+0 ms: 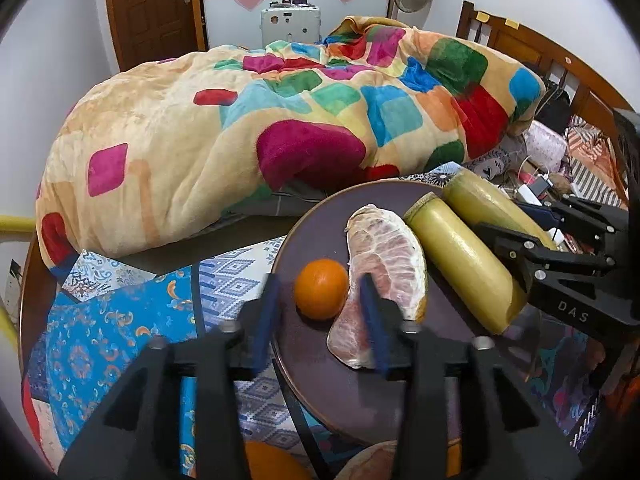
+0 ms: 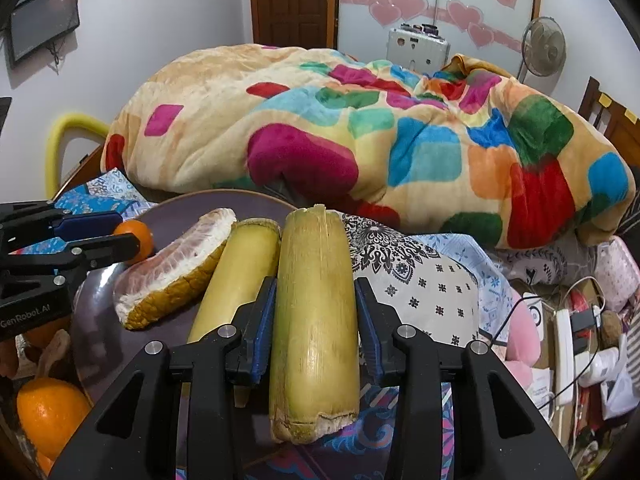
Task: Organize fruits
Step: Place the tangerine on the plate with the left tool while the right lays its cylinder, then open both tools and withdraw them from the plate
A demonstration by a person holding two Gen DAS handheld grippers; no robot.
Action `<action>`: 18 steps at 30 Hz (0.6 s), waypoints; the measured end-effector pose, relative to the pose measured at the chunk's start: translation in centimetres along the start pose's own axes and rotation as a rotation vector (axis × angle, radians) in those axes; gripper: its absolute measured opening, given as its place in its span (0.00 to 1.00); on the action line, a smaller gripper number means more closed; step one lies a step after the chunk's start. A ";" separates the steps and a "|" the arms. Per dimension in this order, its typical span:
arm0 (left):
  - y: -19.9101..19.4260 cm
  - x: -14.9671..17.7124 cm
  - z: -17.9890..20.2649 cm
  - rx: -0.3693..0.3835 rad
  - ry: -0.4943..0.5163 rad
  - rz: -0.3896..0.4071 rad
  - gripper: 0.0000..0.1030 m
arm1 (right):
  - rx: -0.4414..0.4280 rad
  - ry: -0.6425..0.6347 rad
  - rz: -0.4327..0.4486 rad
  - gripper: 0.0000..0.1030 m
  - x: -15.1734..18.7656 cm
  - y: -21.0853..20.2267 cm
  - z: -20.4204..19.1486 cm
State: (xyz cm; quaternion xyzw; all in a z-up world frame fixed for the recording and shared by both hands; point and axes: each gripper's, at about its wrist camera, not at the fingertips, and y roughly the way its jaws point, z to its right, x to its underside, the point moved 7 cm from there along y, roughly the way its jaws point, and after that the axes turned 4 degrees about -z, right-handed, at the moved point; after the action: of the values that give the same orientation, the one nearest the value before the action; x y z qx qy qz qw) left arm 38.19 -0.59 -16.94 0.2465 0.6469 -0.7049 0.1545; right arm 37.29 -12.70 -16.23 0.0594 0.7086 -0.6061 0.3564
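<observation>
With an orange (image 1: 321, 289), pomelo wedge (image 1: 384, 256) and one cane piece (image 1: 460, 264) plated, right tongs (image 2: 315, 312) clamp a second cane piece (image 2: 314, 320) at the plate's (image 1: 360, 400) 3 o'clock edge; left tongs (image 1: 320, 304) gape empty; loose oranges (image 2: 48, 416) remain.

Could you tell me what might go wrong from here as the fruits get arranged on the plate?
The sugarcane piece in the right gripper hangs over the plate rim; released there, it could roll onto the bedding. The left gripper is open beside the pomelo wedge and small orange; a nudge could send the orange rolling off.
</observation>
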 end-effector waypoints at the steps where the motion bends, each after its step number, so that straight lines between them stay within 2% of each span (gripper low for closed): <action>1: -0.2 0.0 0.0 -0.001 -0.003 0.009 0.49 | 0.000 0.001 0.000 0.34 0.0 0.0 0.0; 9: -3.4 0.4 -0.1 -0.023 -0.003 0.076 0.49 | 0.045 -0.030 0.050 0.36 -0.3 -2.4 -0.8; 18: -9.5 1.9 -0.4 -0.051 -0.011 0.168 0.50 | 0.046 -0.027 0.172 0.45 -0.1 -8.7 -2.9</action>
State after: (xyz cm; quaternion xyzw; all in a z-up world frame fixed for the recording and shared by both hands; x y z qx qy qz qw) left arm 31.56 1.08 -10.04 0.2920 0.6409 -0.6740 0.2229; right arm 31.58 -12.31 -9.04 0.1201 0.6820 -0.5902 0.4149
